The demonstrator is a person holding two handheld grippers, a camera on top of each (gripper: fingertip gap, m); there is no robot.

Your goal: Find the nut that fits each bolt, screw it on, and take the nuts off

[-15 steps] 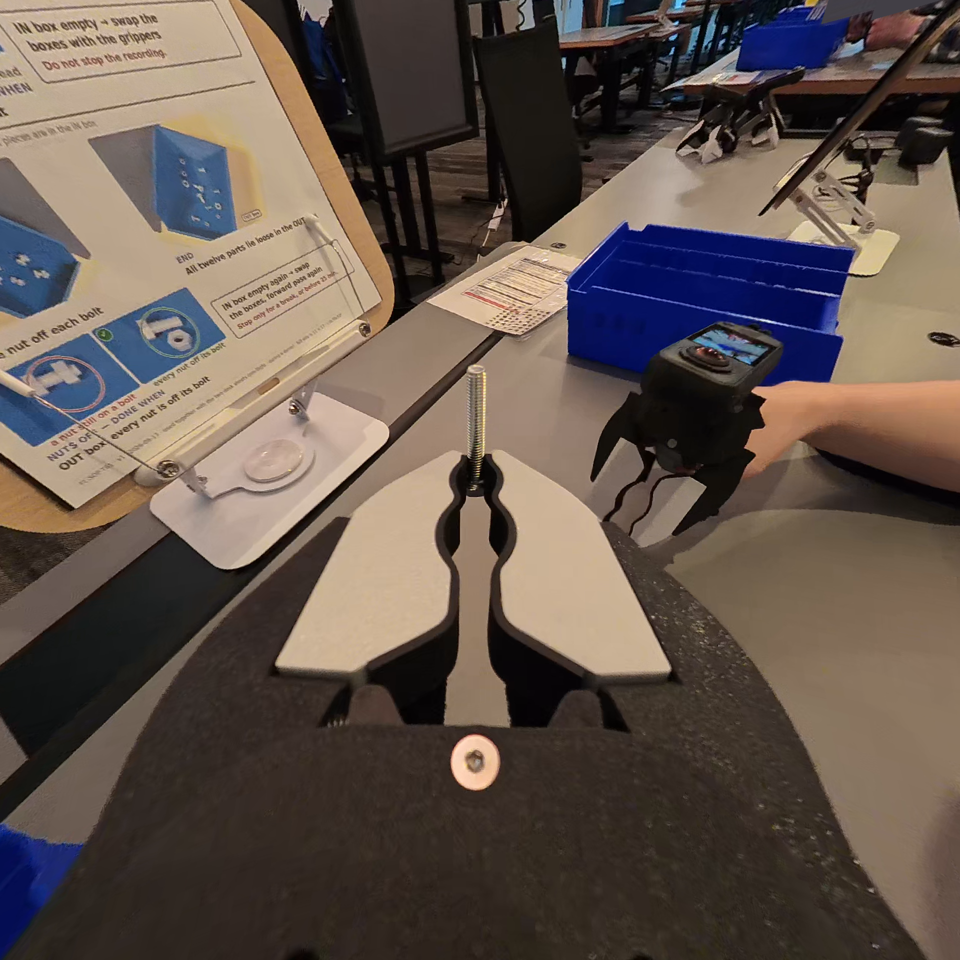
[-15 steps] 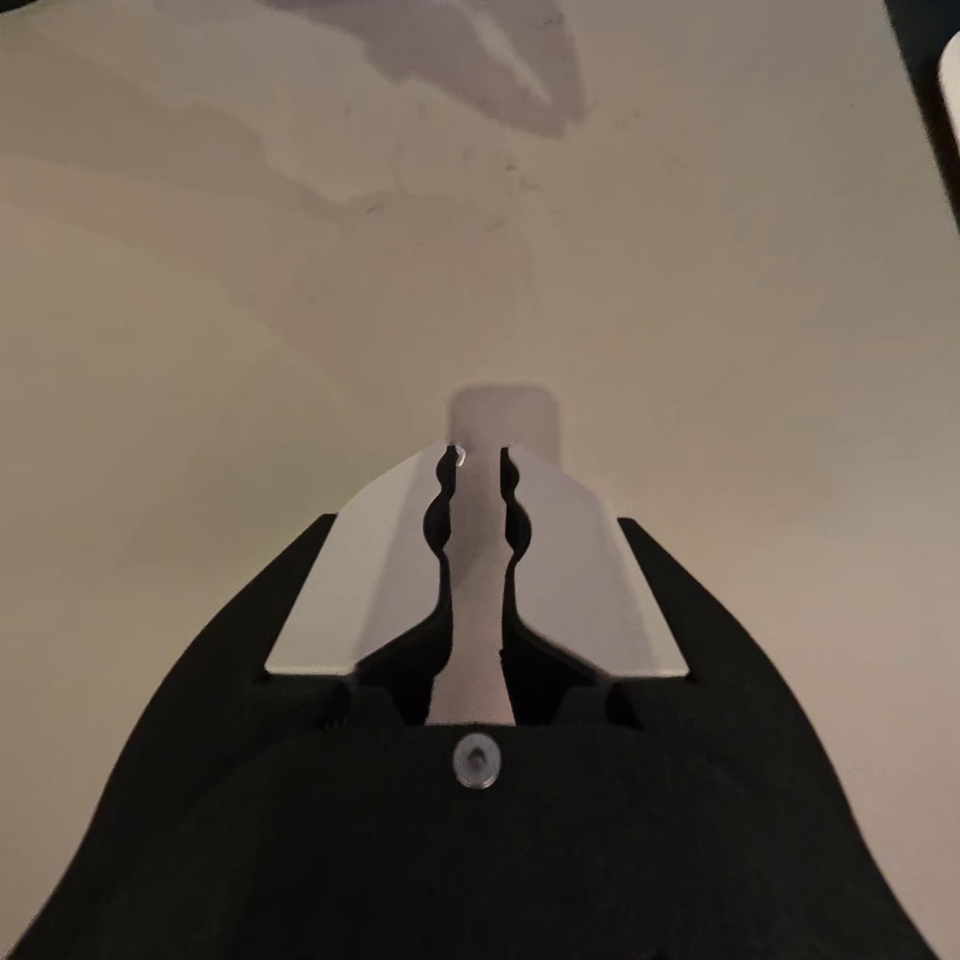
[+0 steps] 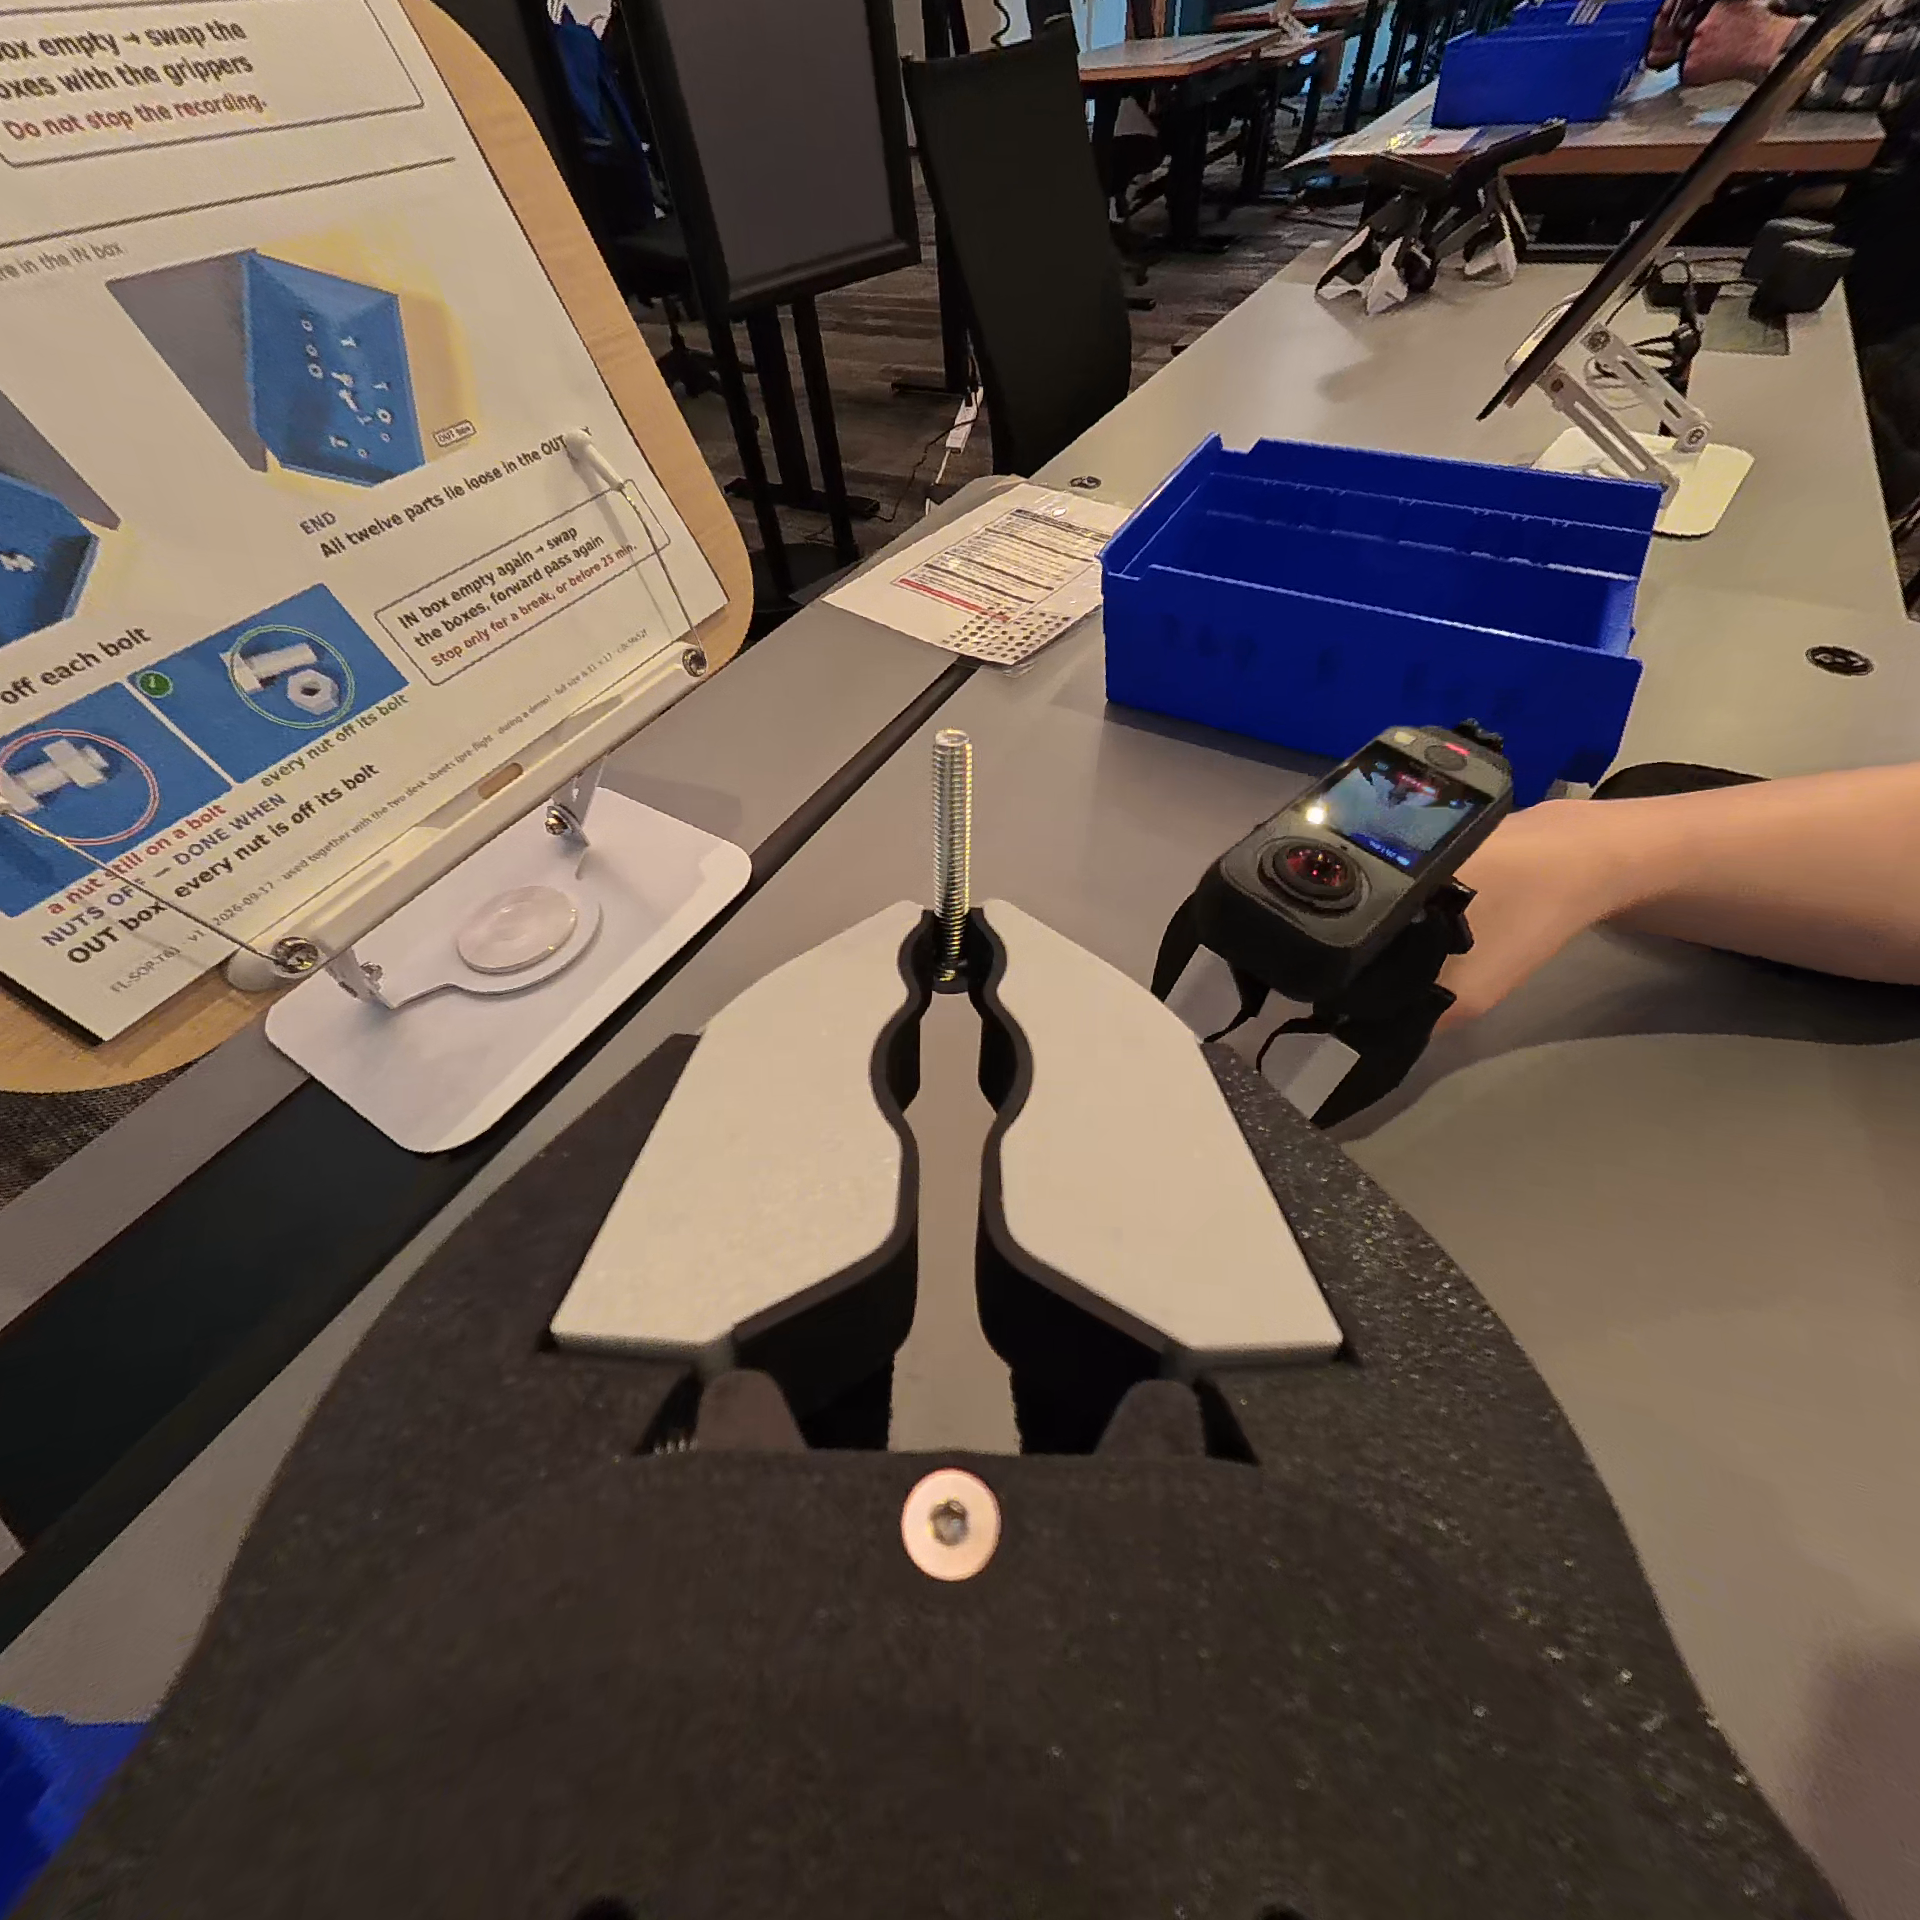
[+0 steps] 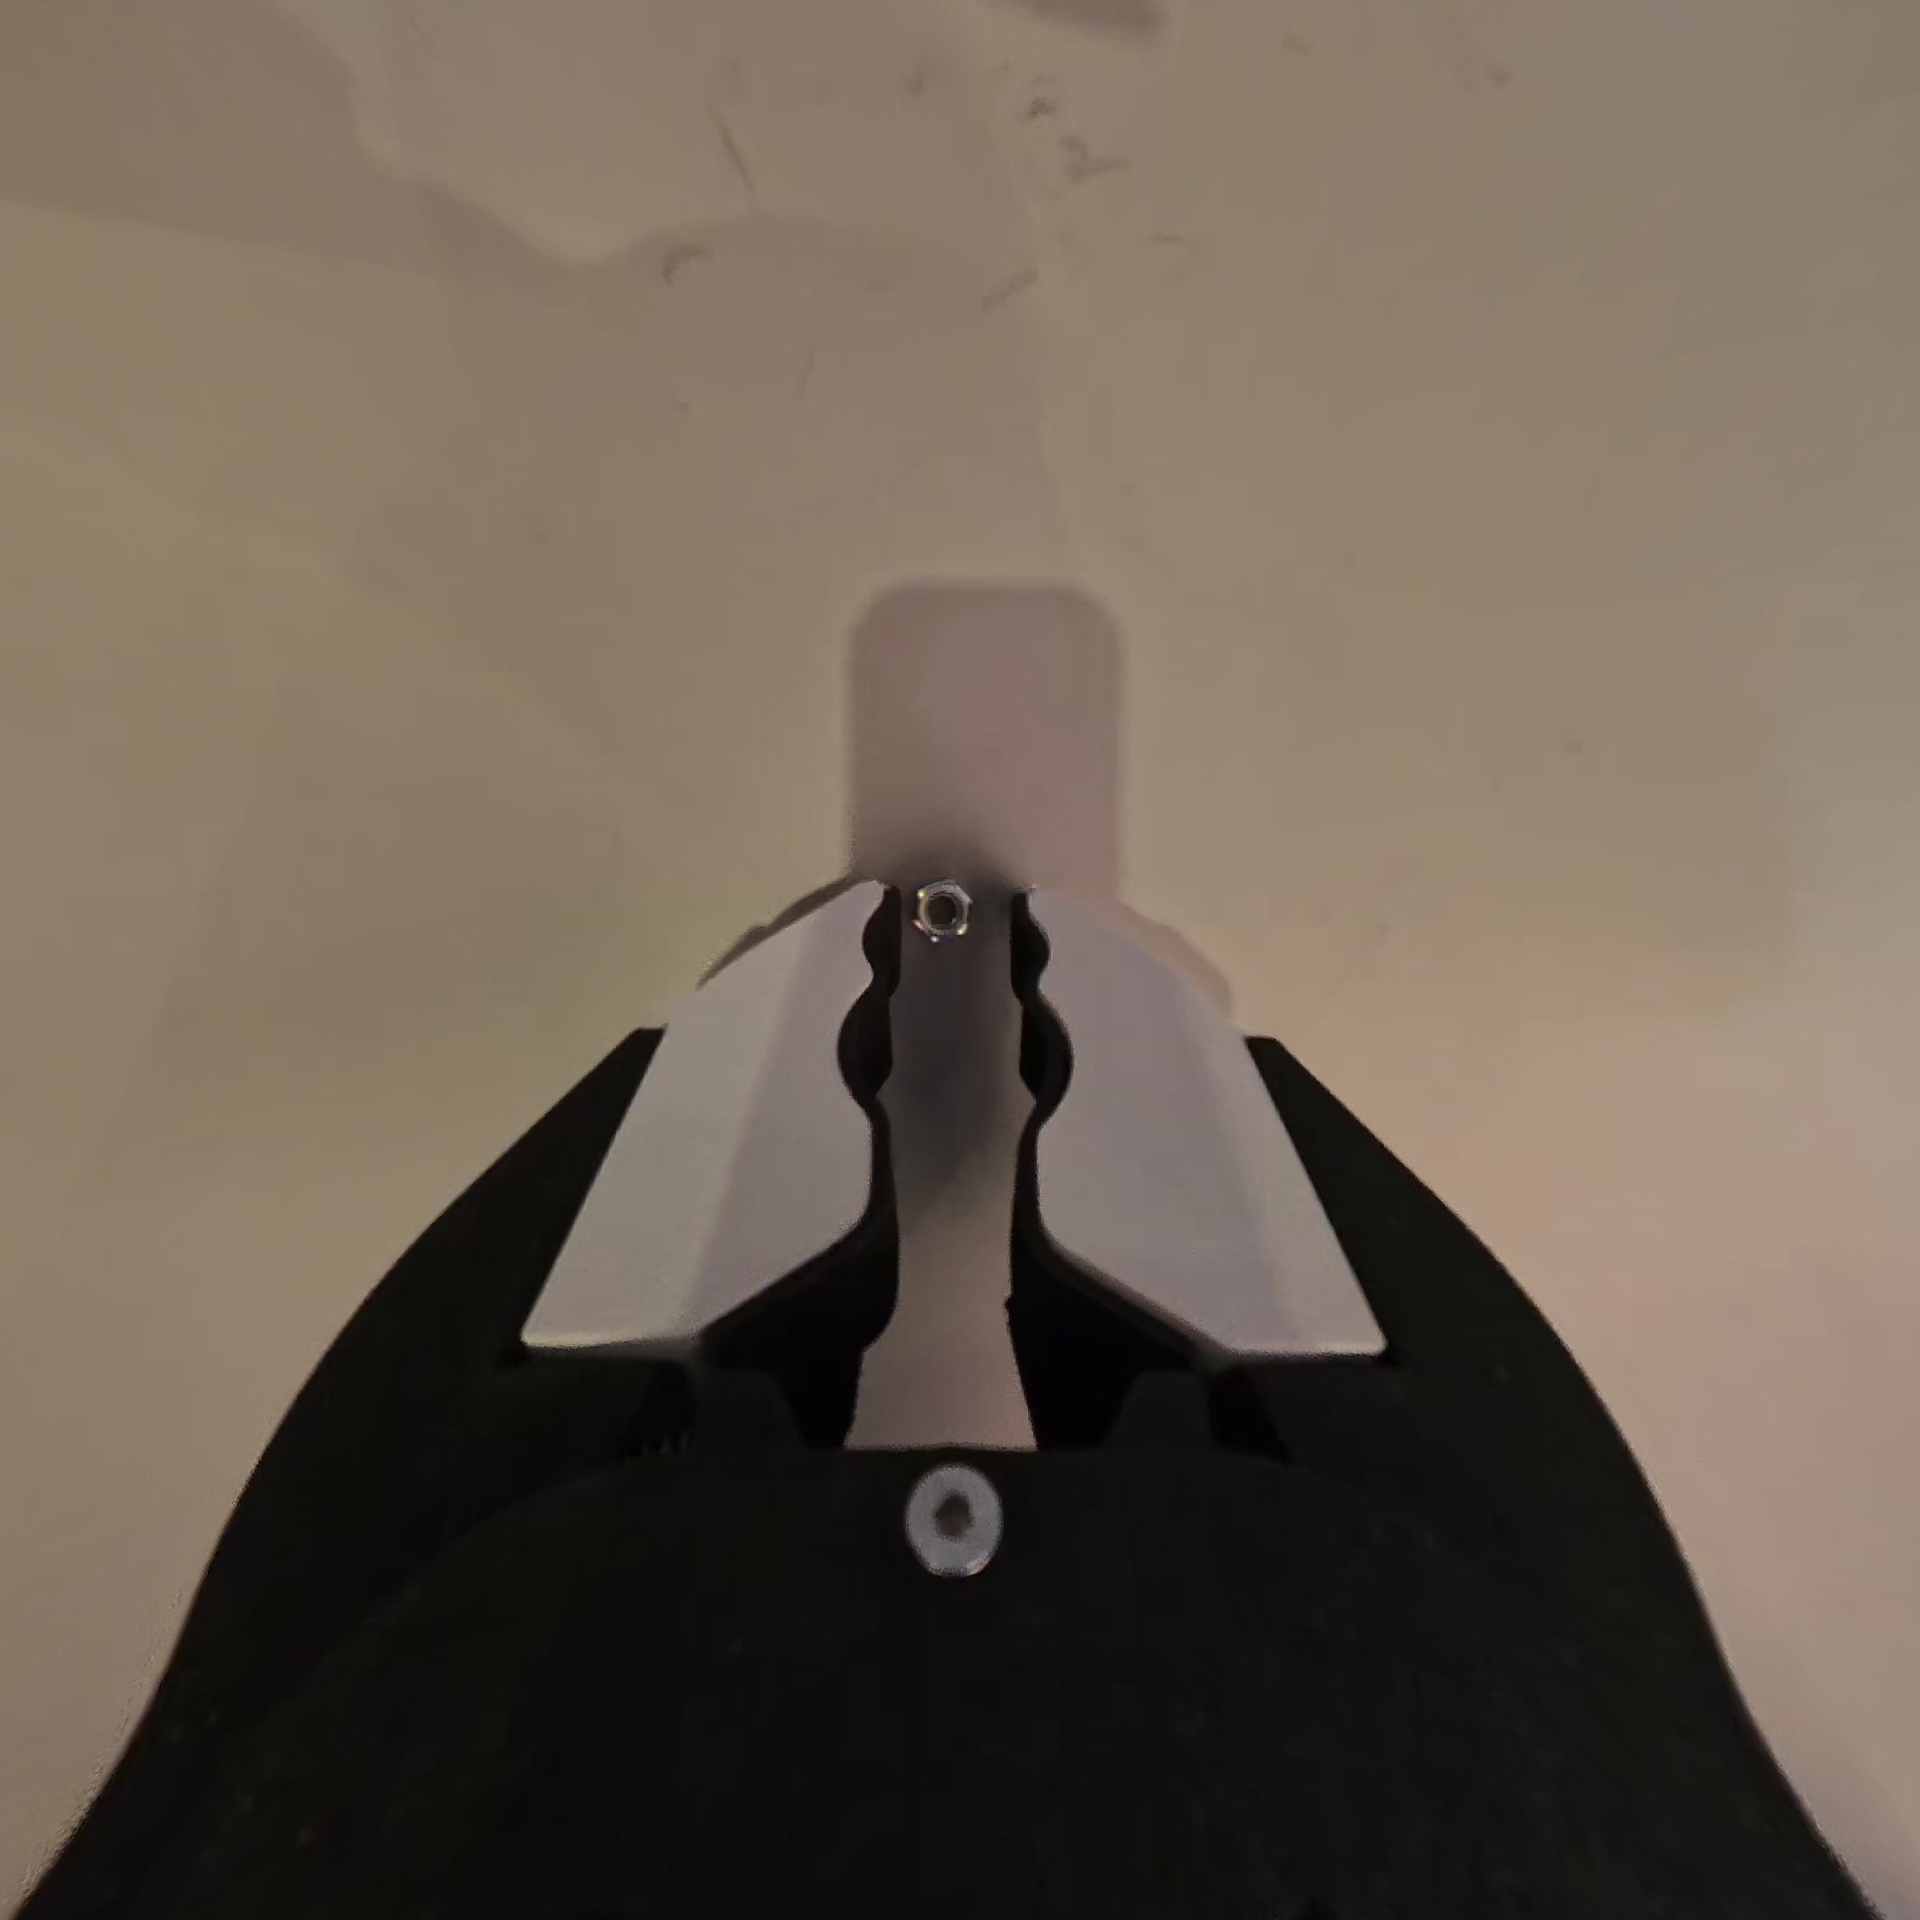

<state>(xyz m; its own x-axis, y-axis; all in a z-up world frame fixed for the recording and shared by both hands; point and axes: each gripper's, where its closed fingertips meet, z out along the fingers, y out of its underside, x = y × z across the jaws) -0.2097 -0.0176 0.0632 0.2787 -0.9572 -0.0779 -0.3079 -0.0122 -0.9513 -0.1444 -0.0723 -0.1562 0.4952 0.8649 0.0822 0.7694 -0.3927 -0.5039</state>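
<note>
Two views showed the same grey desk. In the left wrist view, the left gripper (image 3: 951,951) sat at the centre of the frame, its jaws closed on a silver bolt (image 3: 952,831) that stood upright with its threaded shaft pointing up. The grey desk (image 3: 1558,1299) ran from the lower right toward the upper right of the frame. In the right middle, the right gripper (image 3: 1304,1049) pointed down at the desk, held by a person's hand (image 3: 1527,914); its jaws looked parted. Behind it stood a blue box (image 3: 1371,613), with a printed sheet (image 3: 997,582) lying flat just to its left. An instruction board (image 3: 312,468) on a white stand (image 3: 499,997) filled the upper left. Beyond, the room held dark chairs, more desks and another blue box (image 3: 1538,62) at the top right.

In the right wrist view, the frame was nearly all pale, scuffed desk surface (image 4: 416,623) under dim warm light. The right gripper (image 4: 954,894) was open a little way, and a small silver nut (image 4: 941,911) lay flat on the desk between its fingertips, nearer the left one. Whether either finger touched the nut could not be told.
</note>
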